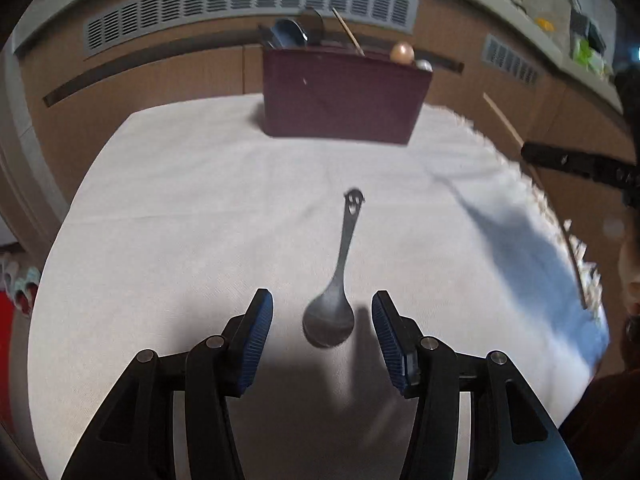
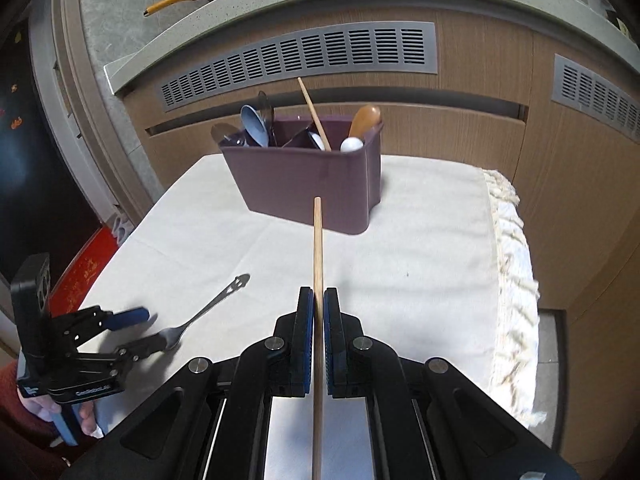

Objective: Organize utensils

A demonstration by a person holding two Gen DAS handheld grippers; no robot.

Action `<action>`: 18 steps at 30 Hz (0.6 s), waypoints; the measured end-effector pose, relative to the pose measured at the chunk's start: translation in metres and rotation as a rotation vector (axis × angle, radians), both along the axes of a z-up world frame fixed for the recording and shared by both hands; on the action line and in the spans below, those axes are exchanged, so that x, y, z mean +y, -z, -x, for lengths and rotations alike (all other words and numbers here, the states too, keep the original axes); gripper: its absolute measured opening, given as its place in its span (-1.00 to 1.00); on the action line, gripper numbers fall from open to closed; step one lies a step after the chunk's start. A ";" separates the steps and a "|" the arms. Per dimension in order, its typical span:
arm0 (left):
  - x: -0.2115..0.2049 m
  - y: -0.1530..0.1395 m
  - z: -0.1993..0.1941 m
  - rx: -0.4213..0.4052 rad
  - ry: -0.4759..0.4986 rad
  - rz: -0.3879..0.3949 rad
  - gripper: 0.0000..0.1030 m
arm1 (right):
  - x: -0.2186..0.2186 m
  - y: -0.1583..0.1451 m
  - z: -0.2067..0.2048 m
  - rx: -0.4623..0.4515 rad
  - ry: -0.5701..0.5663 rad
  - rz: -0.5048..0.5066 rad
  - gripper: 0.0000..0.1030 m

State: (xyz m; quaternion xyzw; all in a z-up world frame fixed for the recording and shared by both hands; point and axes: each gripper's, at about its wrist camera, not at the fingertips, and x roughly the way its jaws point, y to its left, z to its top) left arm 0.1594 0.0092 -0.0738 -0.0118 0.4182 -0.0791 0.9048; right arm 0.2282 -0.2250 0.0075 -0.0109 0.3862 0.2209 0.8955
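Note:
A metal spoon lies flat on the white cloth, bowl toward me, its handle with a smiley cut-out pointing away. My left gripper is open, its blue pads on either side of the spoon's bowl, just above the cloth. It also shows in the right wrist view around the spoon. My right gripper is shut on a wooden chopstick, held above the cloth and pointing toward the purple utensil caddy. The caddy holds several utensils and another chopstick.
The table is covered by a white cloth with a fringed right edge. Behind the caddy stands a wooden cabinet with grey vent grilles under a stone counter. A red surface lies left of the table.

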 end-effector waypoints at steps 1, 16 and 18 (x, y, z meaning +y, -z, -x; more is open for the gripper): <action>-0.005 0.005 -0.002 0.026 -0.004 -0.028 0.02 | 0.000 0.000 0.002 0.002 0.004 -0.004 -0.93; 0.016 -0.039 0.012 -0.145 -0.045 0.027 -0.43 | -0.004 -0.008 0.023 -0.027 0.042 -0.013 -0.93; 0.023 -0.062 0.012 -0.199 -0.062 0.034 -0.43 | -0.006 -0.012 0.022 -0.037 0.044 -0.034 -0.93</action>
